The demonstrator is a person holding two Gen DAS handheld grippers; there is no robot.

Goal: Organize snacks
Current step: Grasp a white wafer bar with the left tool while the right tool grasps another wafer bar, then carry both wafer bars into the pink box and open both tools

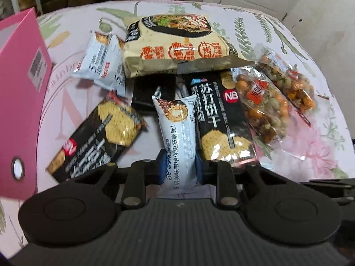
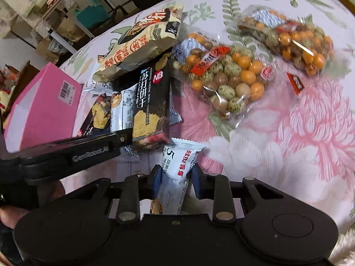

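My left gripper (image 1: pixel 178 164) is shut on a white wafer snack bar (image 1: pixel 177 133), held lengthwise between the blue pads. My right gripper (image 2: pixel 175 181) is shut on another white wafer bar (image 2: pixel 177 175). On the floral cloth lie a black soda cracker pack (image 1: pixel 219 119), a second black cracker pack (image 1: pixel 97 137), a beige noodle bag (image 1: pixel 175 44), two white wafer packs (image 1: pixel 99 66) and two clear bags of coated peanuts (image 1: pixel 261 110) (image 1: pixel 290 82). The left gripper's arm (image 2: pixel 66 153) crosses the right wrist view.
A pink box (image 1: pixel 20 102) stands at the left edge of the table; it also shows in the right wrist view (image 2: pixel 44 108). Shelves and bags stand beyond the table's far edge (image 2: pixel 66 22). The floral cloth (image 2: pixel 288 133) is bare at the right.
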